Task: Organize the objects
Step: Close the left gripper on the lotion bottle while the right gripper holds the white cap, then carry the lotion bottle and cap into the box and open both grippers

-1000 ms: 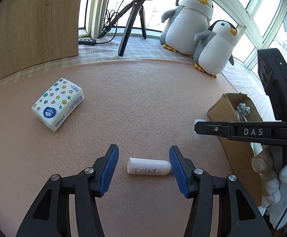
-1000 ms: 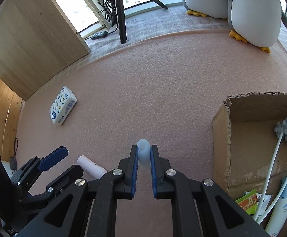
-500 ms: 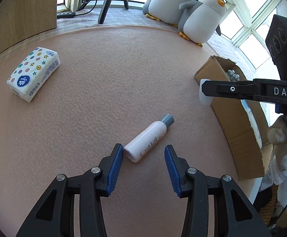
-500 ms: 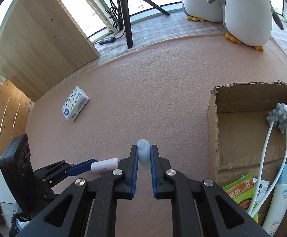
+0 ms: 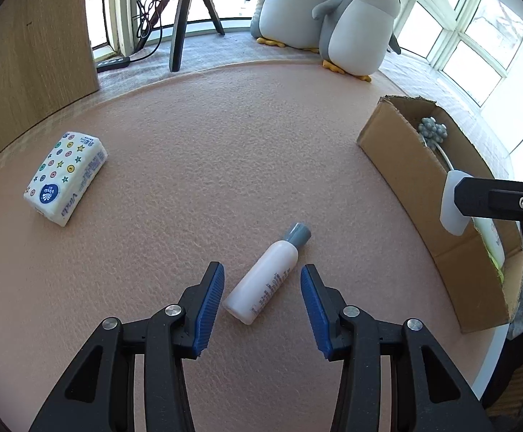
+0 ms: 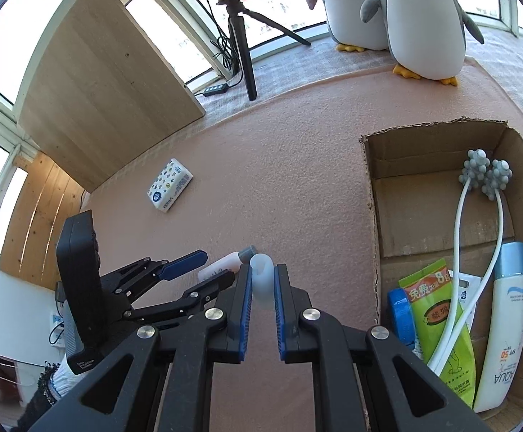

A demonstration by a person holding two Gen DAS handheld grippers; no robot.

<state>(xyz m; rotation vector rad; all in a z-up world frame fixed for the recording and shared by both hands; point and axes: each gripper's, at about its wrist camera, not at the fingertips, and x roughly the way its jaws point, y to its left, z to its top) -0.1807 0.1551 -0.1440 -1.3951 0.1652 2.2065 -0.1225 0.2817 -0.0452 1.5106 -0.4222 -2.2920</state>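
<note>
My left gripper (image 5: 261,300) has its blue-padded fingers (image 5: 209,300) spread apart, low over the pink felt mat (image 5: 225,151). Between them lies the base of a pale pink plastic bottle with a grey cap (image 5: 266,275), on its side, cap pointing away and to the right; neither pad touches it, as far as I can see.

My right gripper (image 6: 262,289) is clamped on a small translucent white cap-like piece (image 6: 261,277), which sticks out past the fingertips. From the left camera I see that same piece at the tip of the black finger, hanging over the near wall of the open brown cardboard box (image 5: 401,169).

From the right camera, the box (image 6: 373,216) sits just right of my grip and holds a white sunscreen bottle with a light blue cap (image 6: 502,320), a green printed pouch (image 6: 437,320), a blue round-ended item (image 6: 400,309) and a white two-stemmed massager with grey knobbed heads (image 6: 484,176).

Far left on the mat, well apart from everything, lies a white tissue pack printed with coloured dots and stars (image 5: 67,176). Beyond the mat stand two grey-and-white plush penguins (image 5: 355,25), a black tripod (image 5: 185,18) and a light wooden panel (image 5: 27,36).
</note>
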